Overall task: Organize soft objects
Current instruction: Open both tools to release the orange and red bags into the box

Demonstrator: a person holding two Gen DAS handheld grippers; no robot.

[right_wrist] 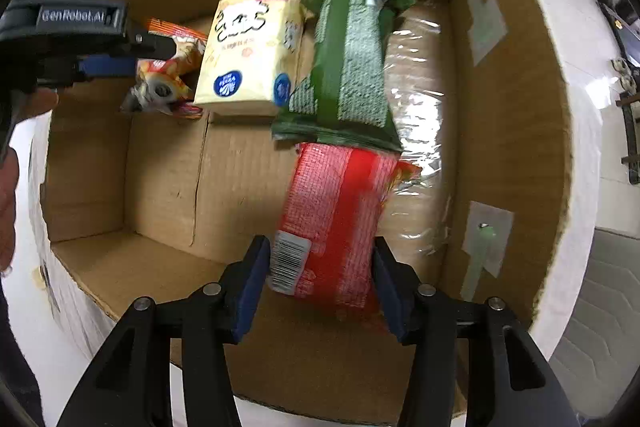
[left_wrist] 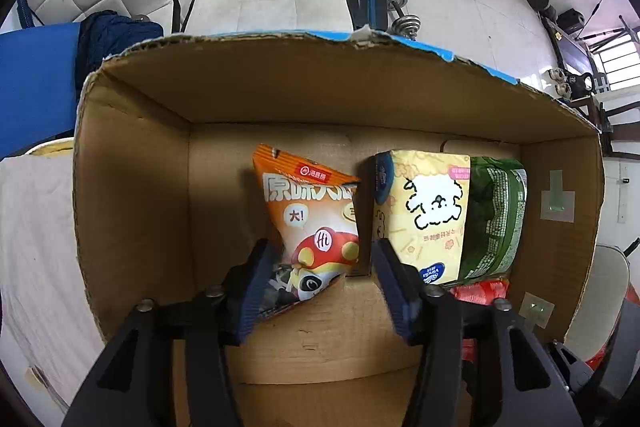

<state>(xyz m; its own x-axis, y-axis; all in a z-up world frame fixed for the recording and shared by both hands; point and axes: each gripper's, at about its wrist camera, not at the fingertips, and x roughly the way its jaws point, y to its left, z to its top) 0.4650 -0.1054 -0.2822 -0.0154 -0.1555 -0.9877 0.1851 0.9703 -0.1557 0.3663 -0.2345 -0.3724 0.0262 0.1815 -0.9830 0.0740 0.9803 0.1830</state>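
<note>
A tiled room with gym weights surrounds the open brown cardboard box [left_wrist: 132,187]. The left gripper [left_wrist: 320,279], jaws spread, straddles the orange crinkly snack bag [left_wrist: 312,223] standing directly ahead. The right gripper [right_wrist: 320,279], also spread, brackets the red mesh-printed packet [right_wrist: 340,211], whose long axis runs forward between its fingers.

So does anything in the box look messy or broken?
The cardboard box has a ragged, torn top edge. Inside, the orange snack bag stands crooked with a crumpled corner beside the left gripper, while the yellow tissue pack sits straight.
</note>
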